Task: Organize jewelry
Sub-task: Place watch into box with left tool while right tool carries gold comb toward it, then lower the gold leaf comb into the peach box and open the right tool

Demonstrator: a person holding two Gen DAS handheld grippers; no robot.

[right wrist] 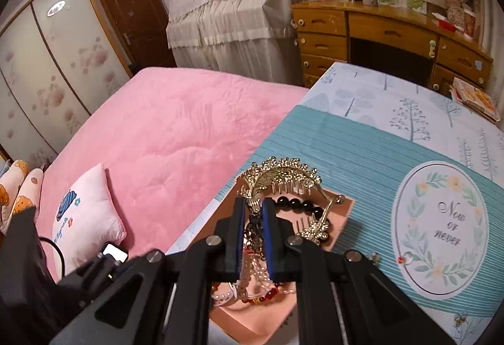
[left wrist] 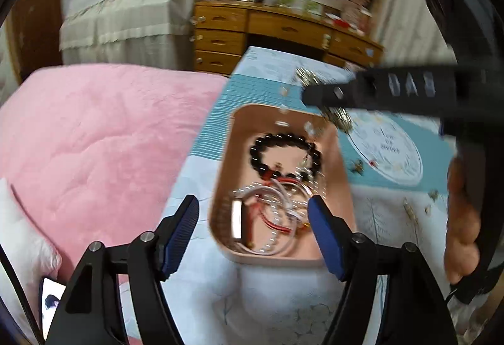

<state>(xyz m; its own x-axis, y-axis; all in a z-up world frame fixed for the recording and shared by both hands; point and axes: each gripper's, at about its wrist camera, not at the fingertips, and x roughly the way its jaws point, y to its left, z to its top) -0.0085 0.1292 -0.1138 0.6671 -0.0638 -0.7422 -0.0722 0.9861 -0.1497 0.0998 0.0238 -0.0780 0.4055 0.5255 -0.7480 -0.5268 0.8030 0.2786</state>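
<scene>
So on my right gripper the jaws are clamped tight on a gold hair comb. The blue pads pinch it near its left end, and the rest of the ornament fans out up and to the right of the fingertips, teeth pointing down. It hangs right over the far end of the pink tray, above the black bead bracelet lying in there. A second gold piece sits just right of the jaws on the beads (can't tell if it's part of the same comb).

Left gripper is released, jaws spread wide with nothing pinched between them. In that view the tray lies straight ahead: its near end sits between the two blue pads, with a tangle of pearl and red bracelets right in the gap, below the fingertips. The black bracelet is further up the tray.

From the left camera the right gripper shows up as a blurry black bar over the tray's far corner, with gold bits poking out either side of its tip.

Tray is on the blue-and-white patterned cloth, beside the pink blanket. A few small loose pieces lie on the cloth to the tray's right.
</scene>
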